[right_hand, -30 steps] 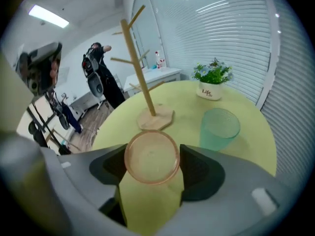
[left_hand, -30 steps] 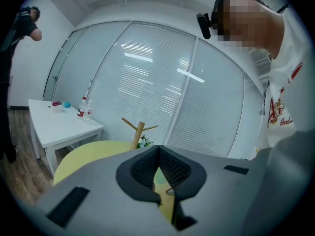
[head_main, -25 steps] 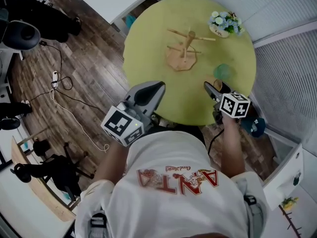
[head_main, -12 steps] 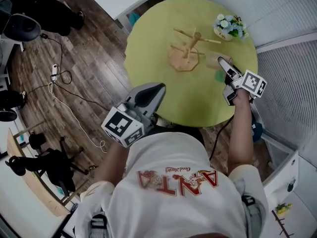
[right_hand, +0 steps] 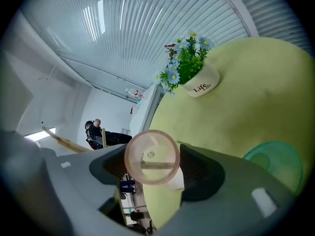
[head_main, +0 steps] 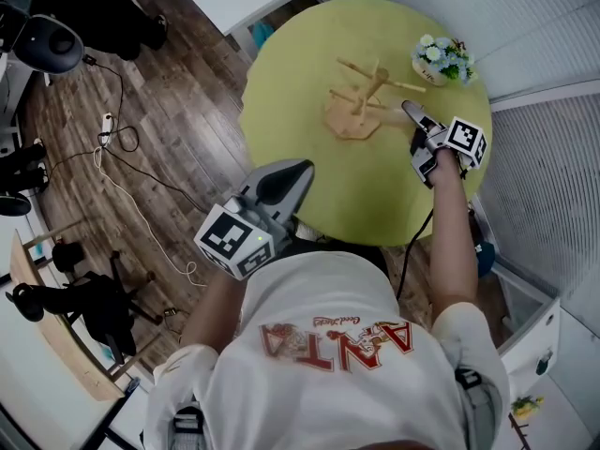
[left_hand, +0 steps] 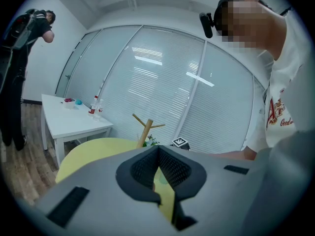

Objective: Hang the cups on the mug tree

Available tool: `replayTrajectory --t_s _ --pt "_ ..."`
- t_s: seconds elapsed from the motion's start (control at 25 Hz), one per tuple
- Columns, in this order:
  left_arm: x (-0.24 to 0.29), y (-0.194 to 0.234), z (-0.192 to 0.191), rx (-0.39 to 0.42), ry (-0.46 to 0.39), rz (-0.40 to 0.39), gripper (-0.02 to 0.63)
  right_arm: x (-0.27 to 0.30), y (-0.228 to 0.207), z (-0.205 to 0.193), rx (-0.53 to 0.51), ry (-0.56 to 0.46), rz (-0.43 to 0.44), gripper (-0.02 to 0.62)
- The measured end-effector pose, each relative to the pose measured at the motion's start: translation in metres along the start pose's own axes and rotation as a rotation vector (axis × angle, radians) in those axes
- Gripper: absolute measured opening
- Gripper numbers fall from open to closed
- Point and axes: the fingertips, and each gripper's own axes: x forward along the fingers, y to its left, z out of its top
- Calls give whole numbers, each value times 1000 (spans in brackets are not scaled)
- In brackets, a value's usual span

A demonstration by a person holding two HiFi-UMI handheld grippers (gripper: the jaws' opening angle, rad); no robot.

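**Step in hand: bringing the cup to the tree**

1. In the head view, the mug tree (head_main: 359,103) stands near the middle of the round table (head_main: 309,54).
2. Your right gripper (head_main: 410,111) is at the tree's 3 o'clock, clamped on the translucent pink cup (right_hand: 151,156).
3. Turn the cup's handle toward a bare peg (right_hand: 59,139).
4. Slide it on along the peg's line.
5. Release only once the cup hangs by its own weight, since the light tree will probably tip if you push it sideways.

**Surroundings**

- Your left gripper (head_main: 281,178) is at the tree's 7 o'clock, by the table edge. Its jaws are together and empty, so it is free to steady the base.
- The flower pot (head_main: 441,59) is at the tree's 2 o'clock. Keep your wrist clear of it.
- The green cup (right_hand: 275,163) lies at 4 o'clock of the held cup, in the right gripper view. It is beneath your path, so do not drop your hand onto it.
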Motion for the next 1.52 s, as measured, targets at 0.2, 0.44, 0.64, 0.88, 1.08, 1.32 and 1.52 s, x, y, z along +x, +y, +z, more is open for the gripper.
replayTrajectory --t_s 0.2,0.44,0.64,0.88,1.08,1.32,1.52 --pt "-1 2 0 -3 -3 6 9 8 -3 -4 19 11 8 305" --pt "0 4 0 -9 5 -3 9 18 -8 -11 86 17 28 307" --pt "-5 10 -2 -14 -2 6 9 29 -11 -18 143 8 42 307" --pt "-7 17 -3 -18 7 13 9 36 -9 -20 137 -7 45 307" --pt "-8 18 -2 -20 16 9 9 36 -4 -16 92 -40 53 308" --pt "-7 19 2 -7 7 -13 9 23 -1 -10 81 -86 49 338" --pt "-9 16 8 0 -2 -51 9 -19 12 -3 4 -189 14 351"
